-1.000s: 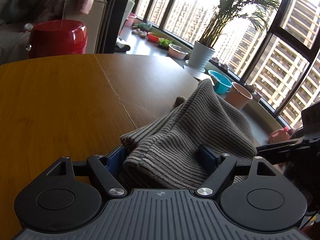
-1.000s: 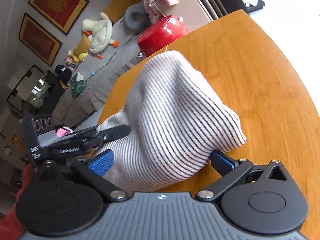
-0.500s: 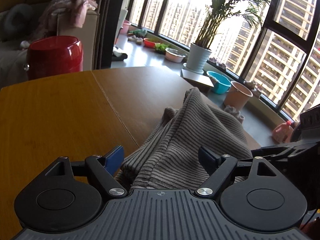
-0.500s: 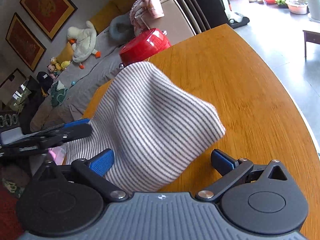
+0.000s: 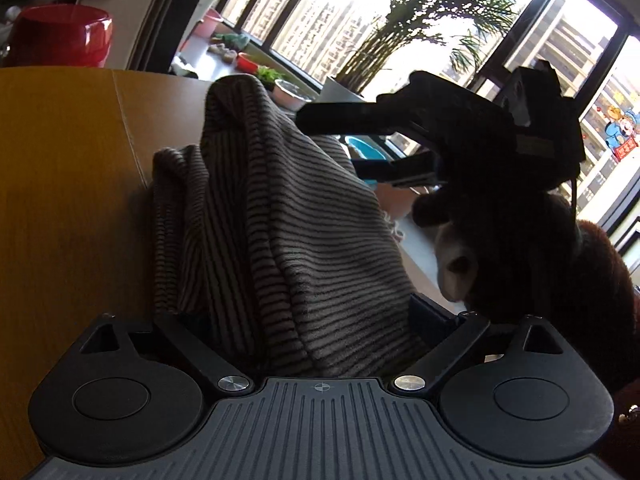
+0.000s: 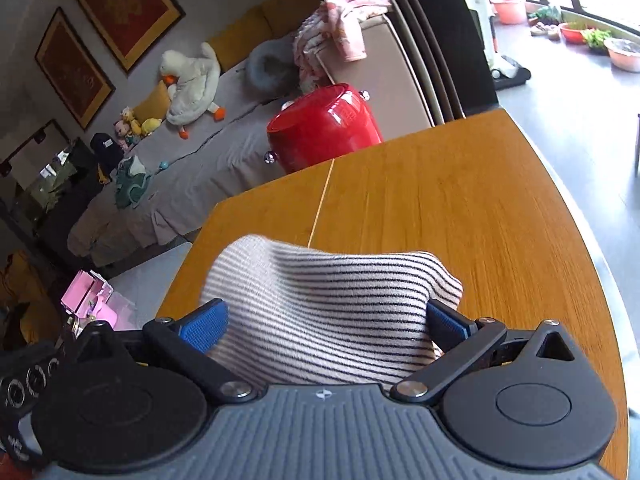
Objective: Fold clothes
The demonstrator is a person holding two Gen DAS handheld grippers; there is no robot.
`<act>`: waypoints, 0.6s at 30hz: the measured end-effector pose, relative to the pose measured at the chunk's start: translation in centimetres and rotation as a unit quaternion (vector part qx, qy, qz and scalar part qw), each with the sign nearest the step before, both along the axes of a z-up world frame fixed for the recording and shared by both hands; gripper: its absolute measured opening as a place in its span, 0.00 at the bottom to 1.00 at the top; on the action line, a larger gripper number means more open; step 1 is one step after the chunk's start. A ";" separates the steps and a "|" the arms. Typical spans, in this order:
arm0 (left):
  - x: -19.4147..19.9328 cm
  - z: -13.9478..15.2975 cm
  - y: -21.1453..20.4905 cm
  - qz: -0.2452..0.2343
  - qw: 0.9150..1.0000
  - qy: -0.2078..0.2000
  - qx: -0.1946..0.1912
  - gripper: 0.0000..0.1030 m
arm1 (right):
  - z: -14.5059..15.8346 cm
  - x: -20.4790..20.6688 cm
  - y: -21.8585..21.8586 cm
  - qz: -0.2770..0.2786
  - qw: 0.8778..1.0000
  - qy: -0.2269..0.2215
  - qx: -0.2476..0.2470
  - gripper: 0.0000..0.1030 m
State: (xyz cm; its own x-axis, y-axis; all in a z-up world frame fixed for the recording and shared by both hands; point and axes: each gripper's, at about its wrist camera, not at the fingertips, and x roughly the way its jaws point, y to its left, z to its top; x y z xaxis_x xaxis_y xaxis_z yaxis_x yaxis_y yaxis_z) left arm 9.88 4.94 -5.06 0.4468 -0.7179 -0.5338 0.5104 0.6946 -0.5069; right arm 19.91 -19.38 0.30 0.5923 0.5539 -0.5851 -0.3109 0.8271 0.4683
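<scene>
The striped garment [image 6: 332,312] lies bunched between my two grippers, on the near part of the wooden table [image 6: 460,200]. In my right gripper [image 6: 324,320] the cloth fills the space between the blue pads [image 6: 204,322]; the jaws stand wide and the pads only touch the sides of the bundle, so I judge they do not pinch it. In my left gripper [image 5: 304,320] the same cloth rises as a tall hump in front of the jaws. These stand apart too, but the fabric hides the left pad, so I cannot tell if anything is gripped there. From the left wrist view, my right gripper is above and to the right of the hump, with its fingers apart.

I think the step in hand is regrasping between folds. Next I must find two edges or corners, close on them, and lay the cloth flat ahead of the jaws. Beyond the far table edge stands a red pot [image 6: 324,128].
</scene>
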 end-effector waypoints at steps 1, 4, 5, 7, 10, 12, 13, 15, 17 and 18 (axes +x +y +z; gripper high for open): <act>-0.4 0.1 -0.2 -0.005 1.000 -0.001 -0.002 0.94 | 0.2 0.3 0.4 0.005 1.000 -0.008 -0.006 1.00; -1.0 0.8 0.3 -0.013 1.000 -0.004 -0.019 0.94 | 1.2 -0.3 0.7 0.007 0.998 -0.050 -0.029 1.00; -1.1 1.2 0.9 -0.008 1.000 -0.009 -0.023 0.94 | 1.6 -1.1 0.4 0.005 0.997 -0.065 -0.030 1.00; -1.1 1.5 2.1 0.017 0.999 -0.022 -0.021 0.94 | 2.1 -2.9 -0.2 -0.002 0.995 -0.097 -0.032 1.00; -0.2 0.8 3.8 0.052 0.998 -0.001 -0.028 0.91 | 2.0 -5.9 -1.2 -0.007 0.992 -0.123 -0.034 1.00; 0.0 0.0 4.1 0.044 0.998 0.021 -0.041 0.79 | 1.4 -7.5 -1.3 0.002 0.990 -0.127 -0.056 1.00; 0.1 -0.4 4.0 0.037 0.998 0.028 -0.045 0.78 | 0.9 -8.2 -1.1 0.009 0.989 -0.126 -0.077 1.00; 0.2 -0.9 3.6 0.024 0.998 0.034 -0.043 0.78 | -0.5 -9.2 -0.3 0.028 0.983 -0.126 -0.130 1.00; 0.4 -1.1 3.3 0.017 0.999 0.032 -0.039 0.79 | -2.0 -9.6 0.5 0.039 0.978 -0.125 -0.161 1.00; 0.6 -1.2 3.2 0.015 0.999 0.031 -0.039 0.80 | -2.7 -9.8 0.7 0.039 0.978 -0.124 -0.162 1.00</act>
State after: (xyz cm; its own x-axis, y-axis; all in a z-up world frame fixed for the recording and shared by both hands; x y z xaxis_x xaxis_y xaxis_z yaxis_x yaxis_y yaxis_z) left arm 10.52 8.18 -6.23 0.4371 -0.7450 -0.5039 0.4555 0.6664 -0.5903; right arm 10.10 -18.67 -2.40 0.7011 0.4126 -0.5815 -0.4503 0.8886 0.0877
